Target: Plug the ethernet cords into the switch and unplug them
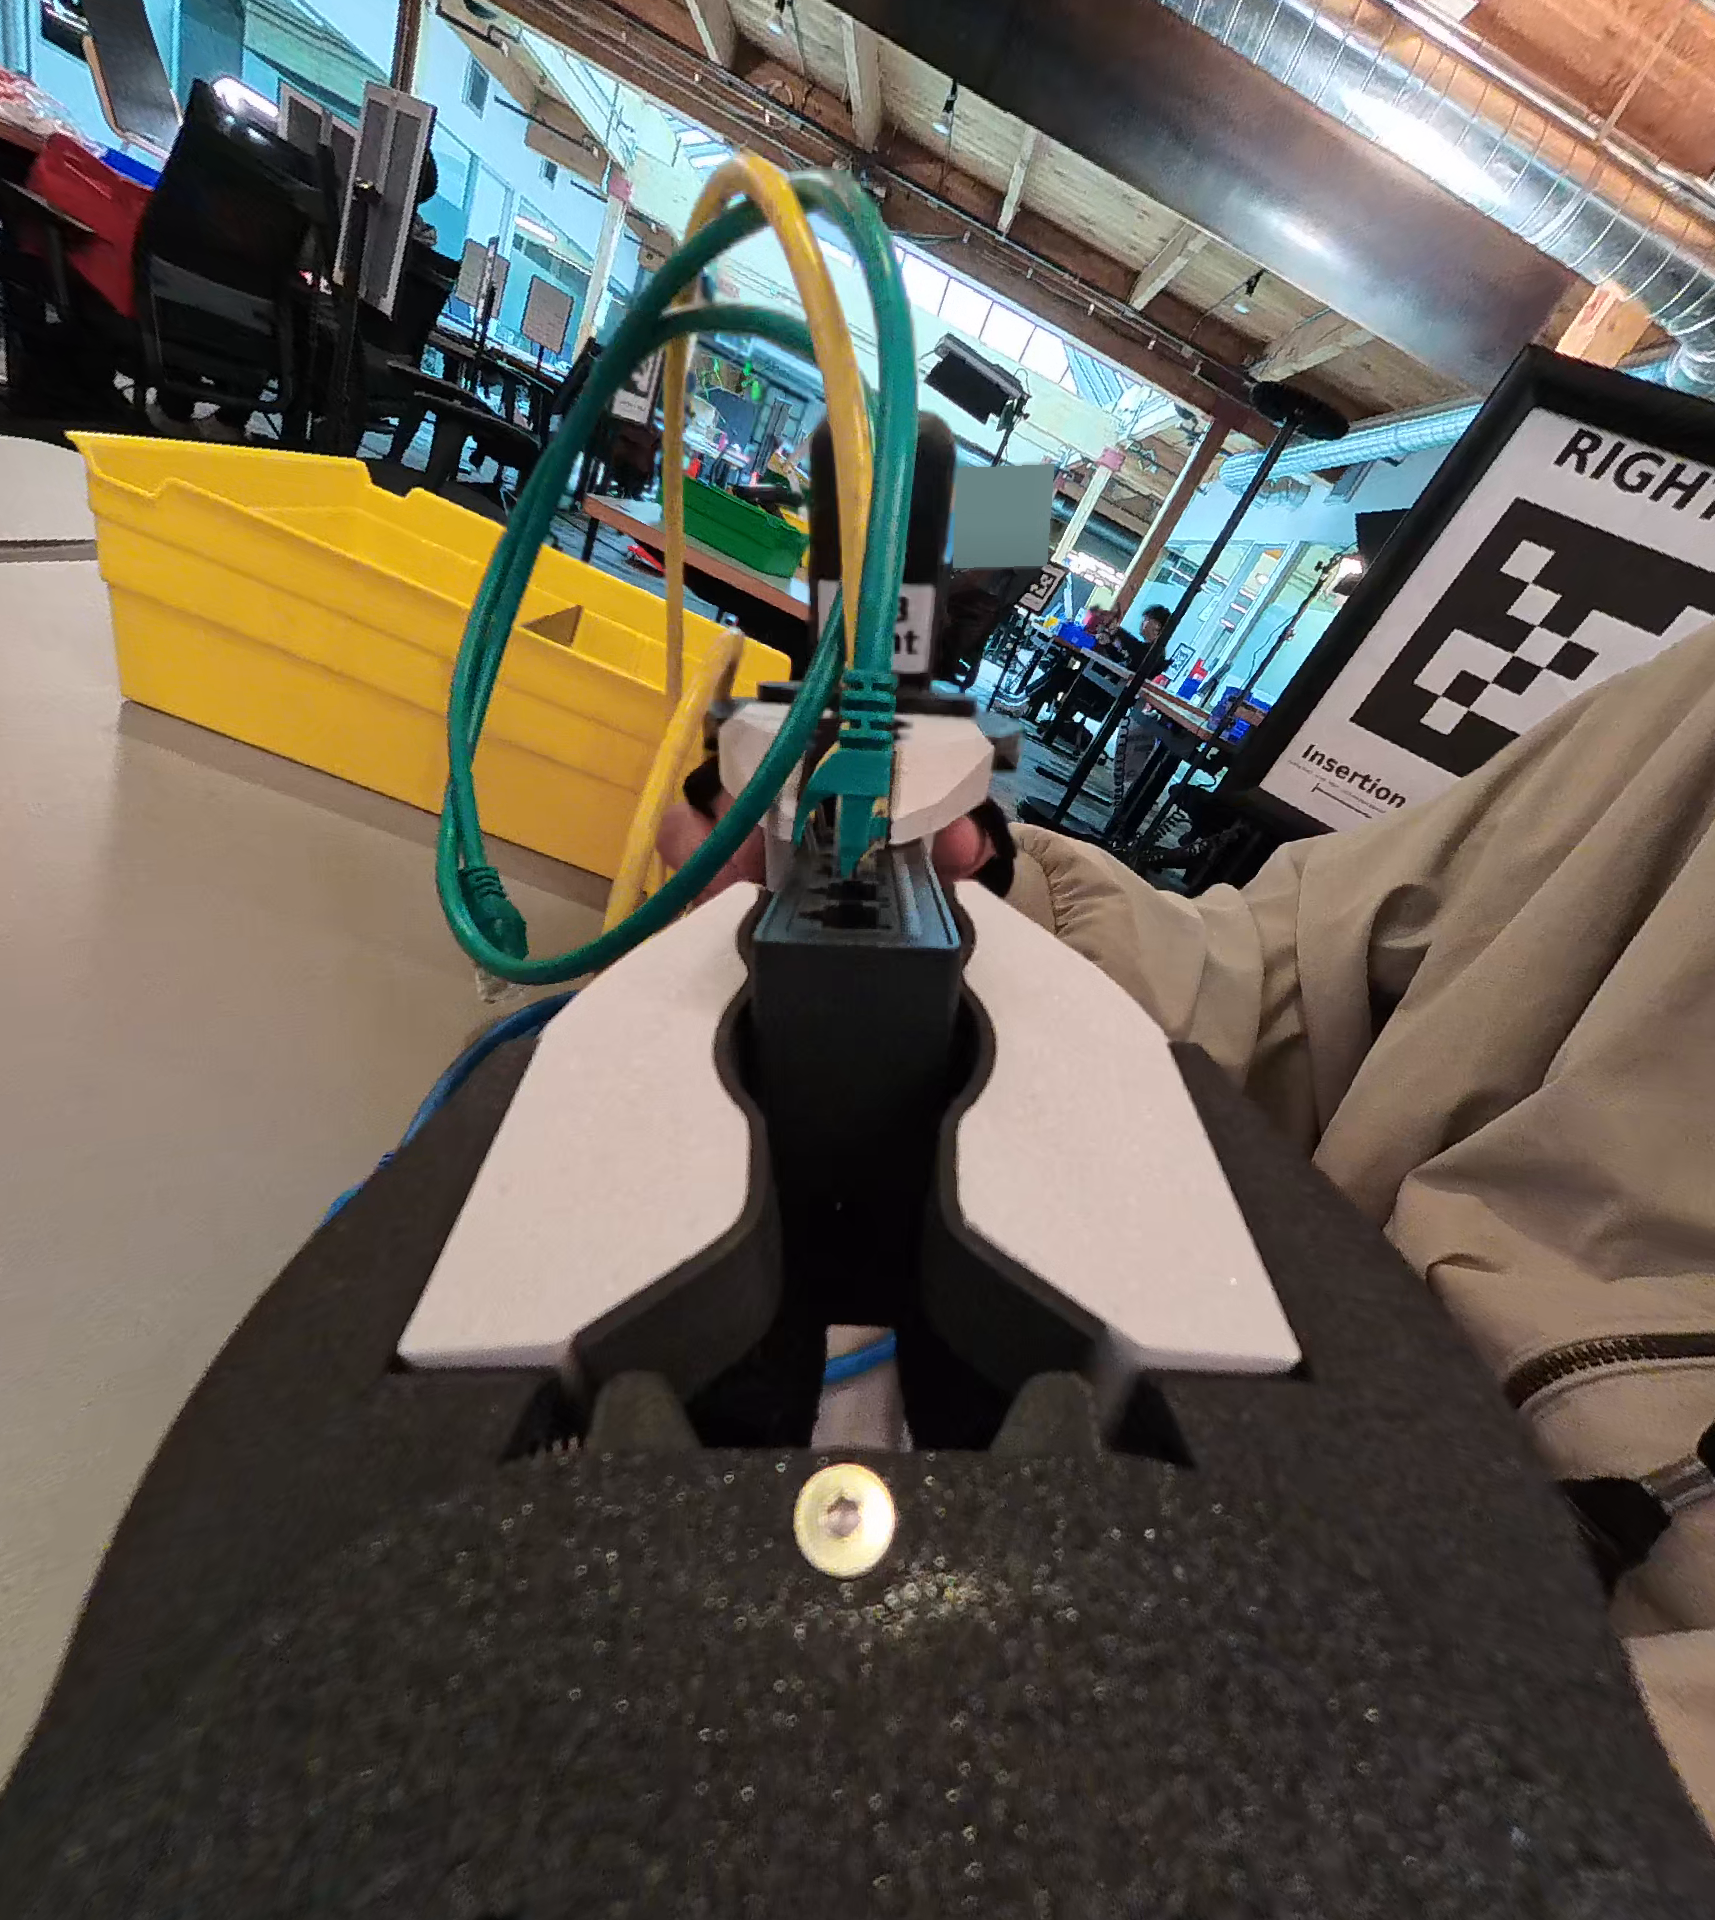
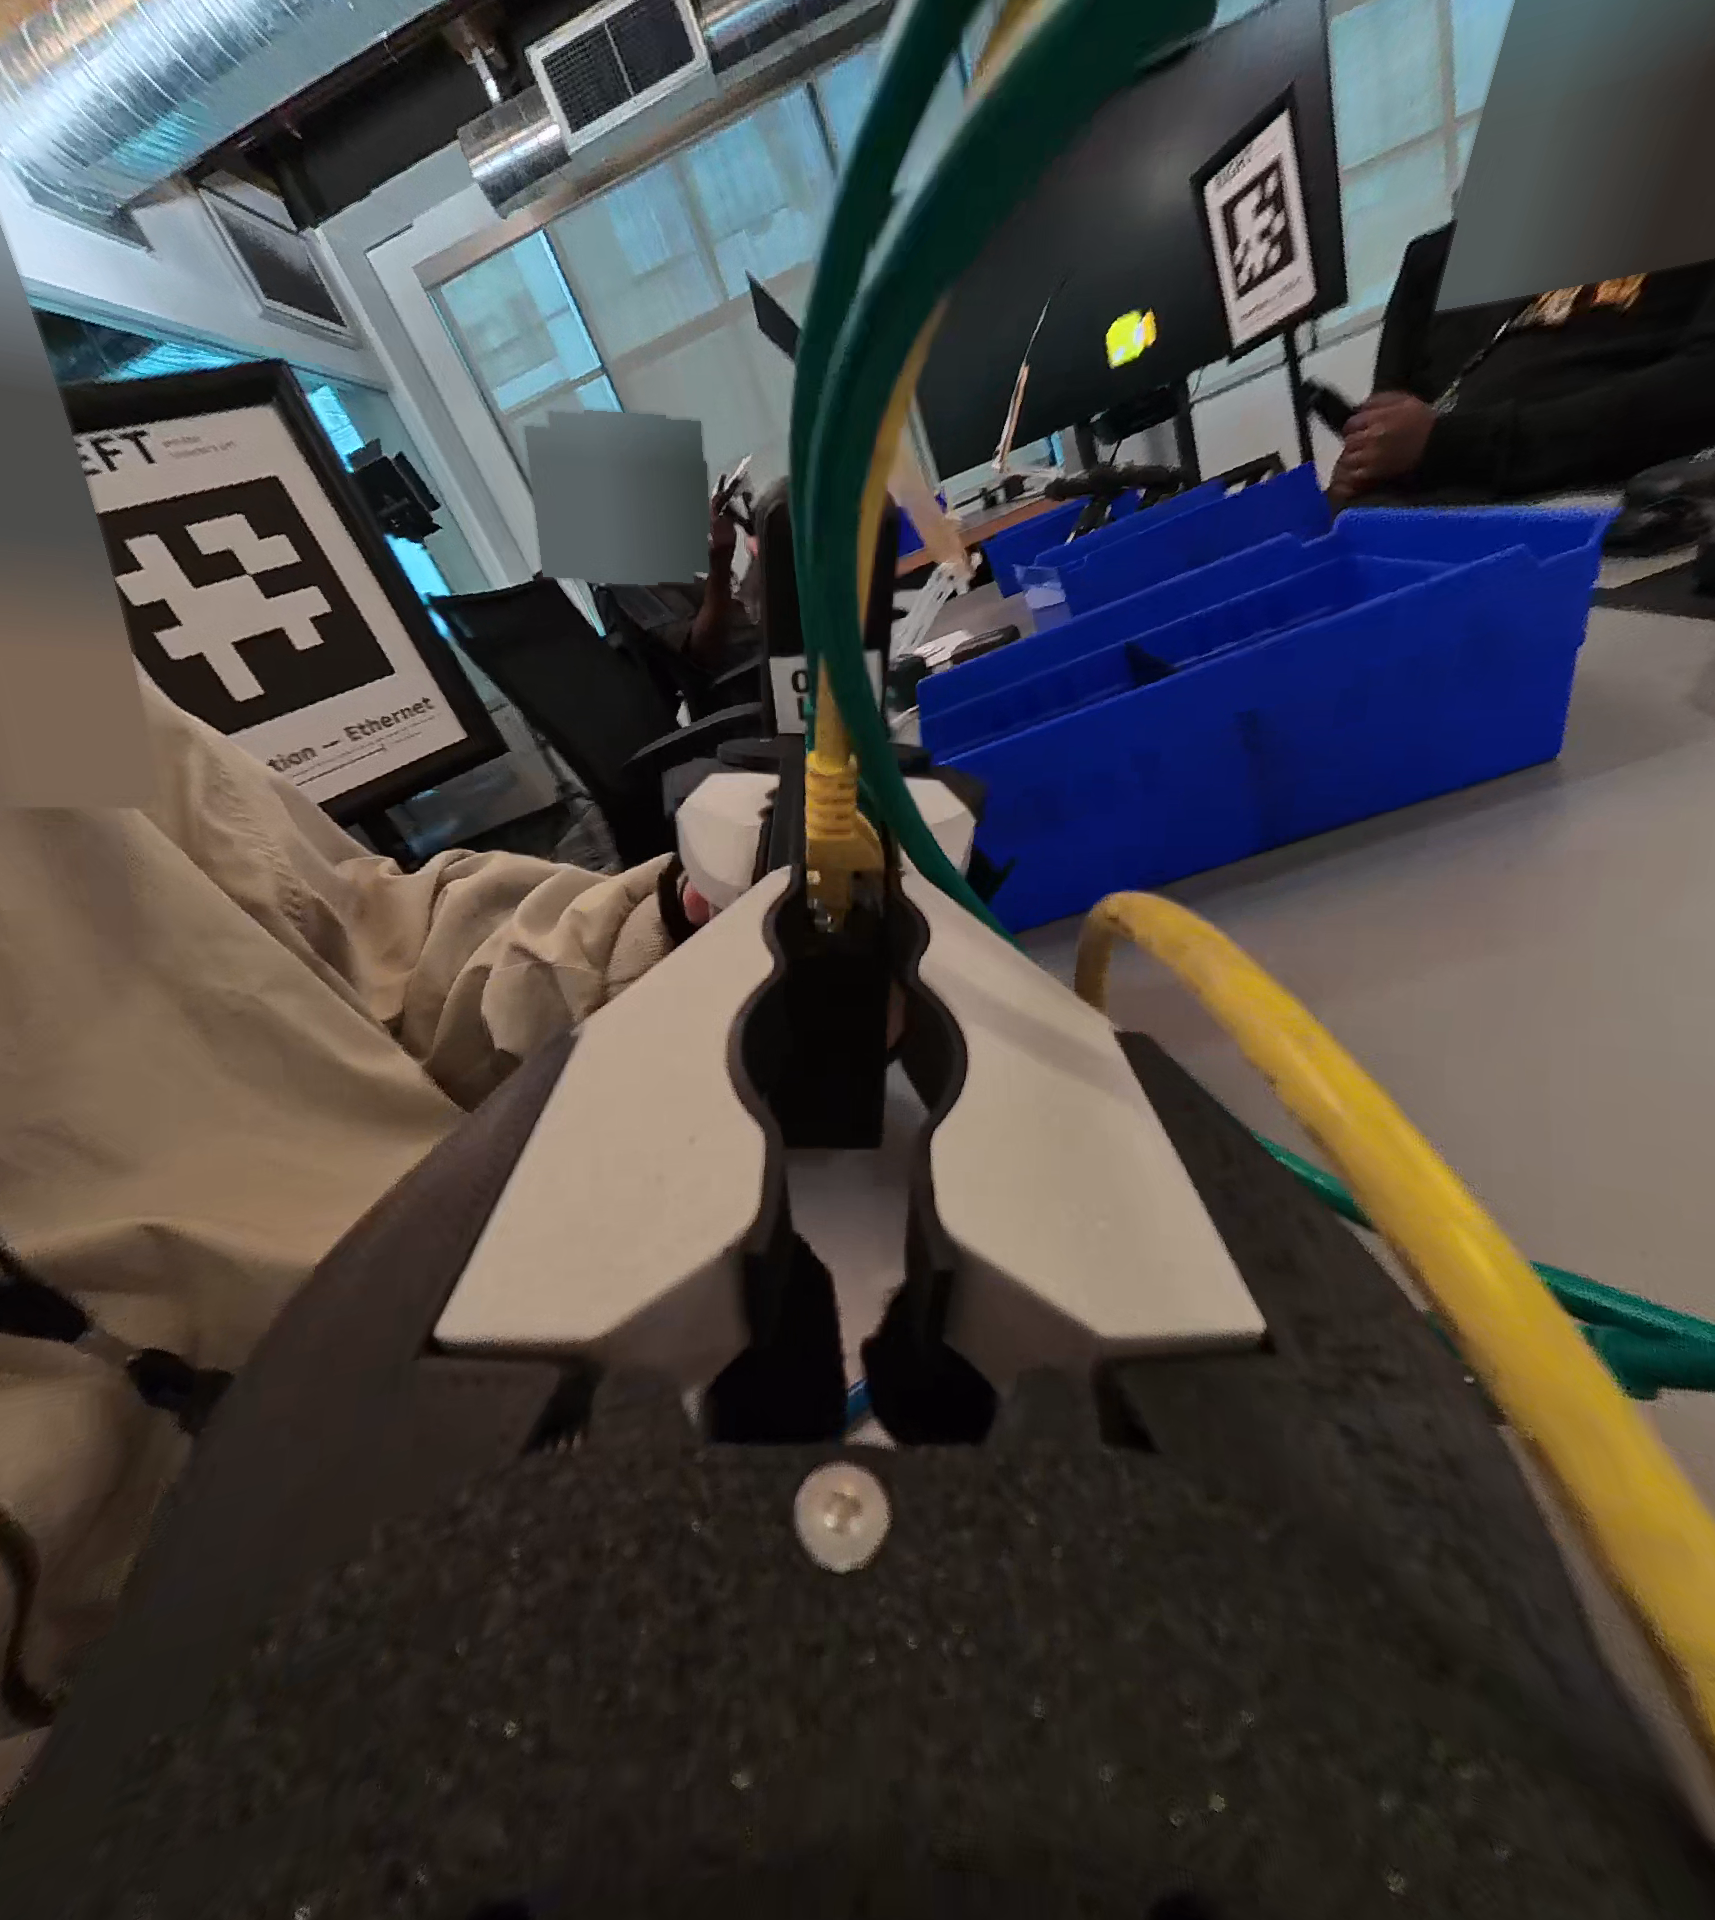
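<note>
Both grippers clamped the black switch end-on, left gripper opposite right gripper, we judged to steady it. Green plug and yellow plug sat in its upward ports, off the table.

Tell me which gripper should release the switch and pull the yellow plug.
Right, probably. The yellow ethernet plug sits just past the right gripper, at its end of the black box-shaped switch. The left gripper clamps the far end with its jaws and could steady it.

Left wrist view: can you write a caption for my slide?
Left gripper clamps the black switch; a green cord is plugged in on top.
</note>
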